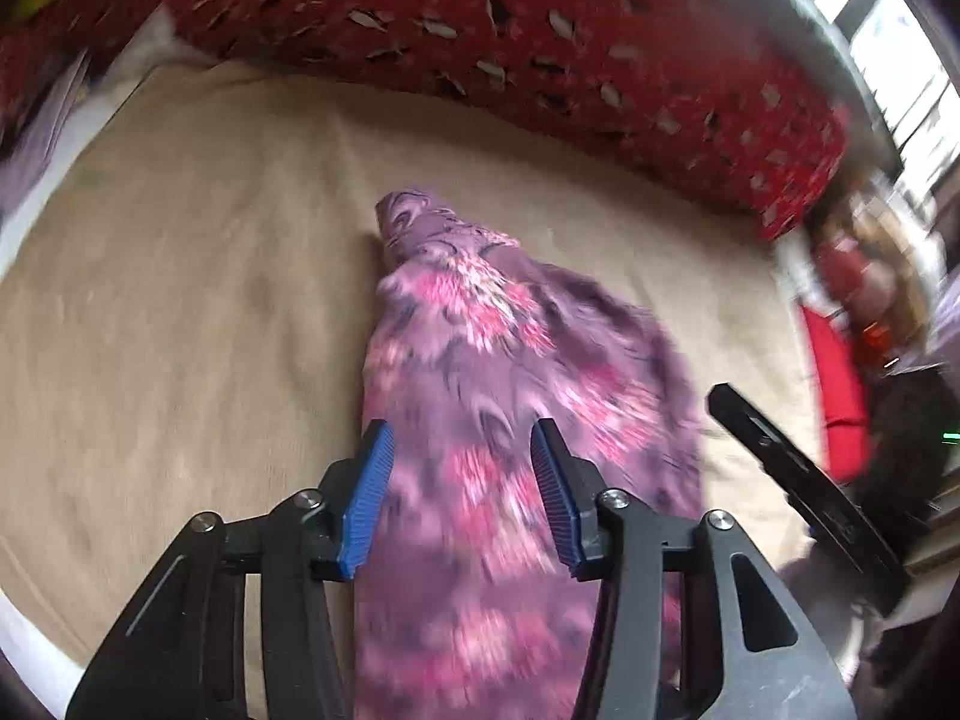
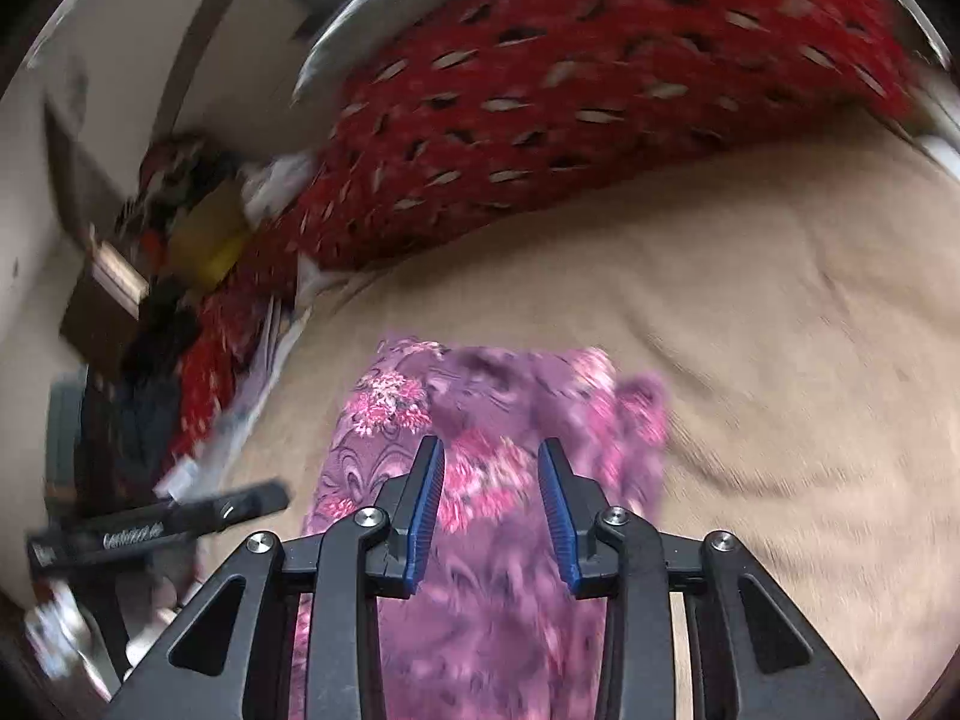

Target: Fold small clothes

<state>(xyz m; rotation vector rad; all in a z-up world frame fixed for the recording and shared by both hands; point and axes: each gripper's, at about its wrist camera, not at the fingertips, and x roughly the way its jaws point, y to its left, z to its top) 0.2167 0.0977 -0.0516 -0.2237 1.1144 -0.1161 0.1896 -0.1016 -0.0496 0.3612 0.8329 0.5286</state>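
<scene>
Both tools, left tool (image 1: pixel 462 441) and right tool (image 2: pixel 491 461), stood part-open and empty above the purple floral garment (image 1: pixel 510 396); released cloth, judged loosely folded, risked springing open beneath them.

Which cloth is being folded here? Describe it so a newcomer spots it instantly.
Start from the beige sheet that covers the bed, with the red patterned blanket bunched along its far edge. The cloth lies in the middle of the sheet. It is the only purple piece, printed with pink flowers.
</scene>
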